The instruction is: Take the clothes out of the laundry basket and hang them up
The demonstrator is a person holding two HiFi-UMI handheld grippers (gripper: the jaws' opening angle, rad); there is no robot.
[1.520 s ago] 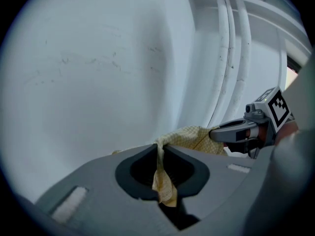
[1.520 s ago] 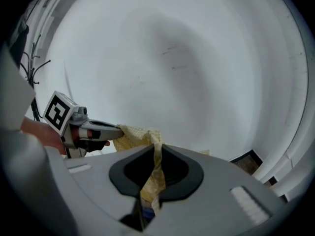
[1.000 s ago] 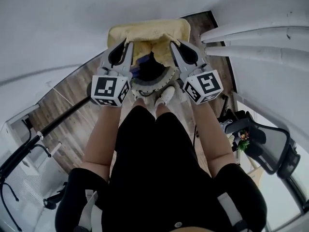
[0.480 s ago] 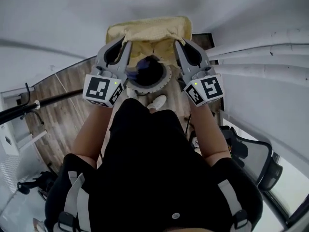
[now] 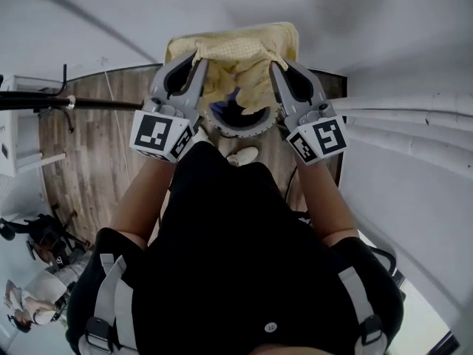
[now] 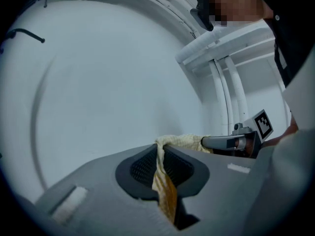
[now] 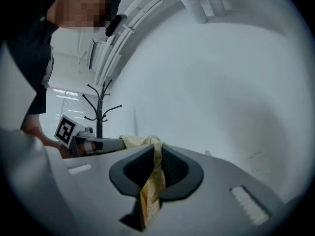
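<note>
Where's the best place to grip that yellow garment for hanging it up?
Grip the yellow garment along its top edge, one pinch near each end, coming from the person's side. The left gripper and right gripper hold it that way, so it stretches wide between them above the laundry basket.

I seem to stand in a bare workroom, more lab or office than home: plain white walls [image 5: 244, 6], brown wood-plank floor [image 5: 96, 161], exposed white pipes [image 6: 224, 45] along the wall, and a black branched coat stand [image 7: 98, 112].
</note>
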